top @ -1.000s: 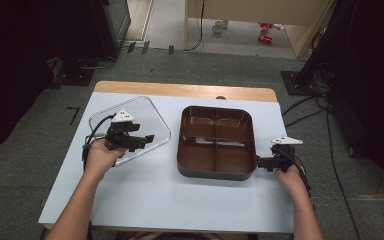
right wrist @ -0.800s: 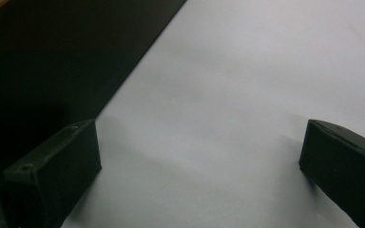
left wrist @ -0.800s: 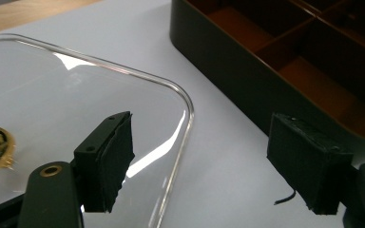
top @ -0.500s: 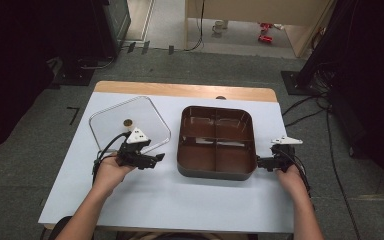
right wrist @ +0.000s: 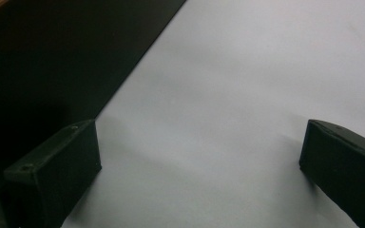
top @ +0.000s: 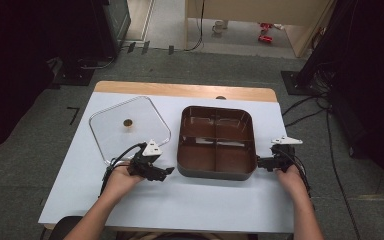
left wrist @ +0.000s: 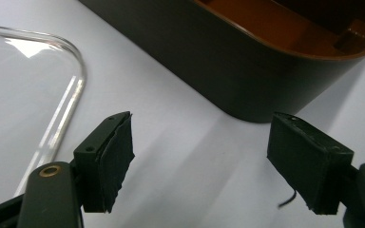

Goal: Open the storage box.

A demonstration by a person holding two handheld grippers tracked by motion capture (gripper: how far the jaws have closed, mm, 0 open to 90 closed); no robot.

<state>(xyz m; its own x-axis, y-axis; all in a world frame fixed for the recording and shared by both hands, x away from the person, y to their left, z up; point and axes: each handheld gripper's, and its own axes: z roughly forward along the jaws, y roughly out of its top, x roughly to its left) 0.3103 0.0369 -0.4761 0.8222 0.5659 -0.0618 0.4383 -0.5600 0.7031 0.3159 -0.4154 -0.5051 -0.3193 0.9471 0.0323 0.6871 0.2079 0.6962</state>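
Observation:
A dark brown box [top: 216, 142] with four compartments sits in the middle of the white table [top: 190, 210]. A clear square lid [top: 128, 127] with a small brown knob lies flat to its left. My left gripper [top: 168, 172] is low at the box's near left corner, between lid and box, pointing at the box. In the left gripper view its jaws [left wrist: 202, 156] stand open on bare table, with the box wall [left wrist: 228, 76] ahead and the lid's edge [left wrist: 71, 90] at left. My right gripper [top: 261, 162] is open beside the box's right wall [right wrist: 52, 61], nothing between its fingers [right wrist: 199, 166].
The table's wooden far edge [top: 180, 90] lies behind the box. Cables [top: 305, 107] run across the grey floor at right, and dark equipment stands around the table. Bare white surface lies in front of the box, toward the person.
The left hand has come off the clear lid, toward the person and to the right, sinking to the table by the box's near left corner. The right hand has kept still.

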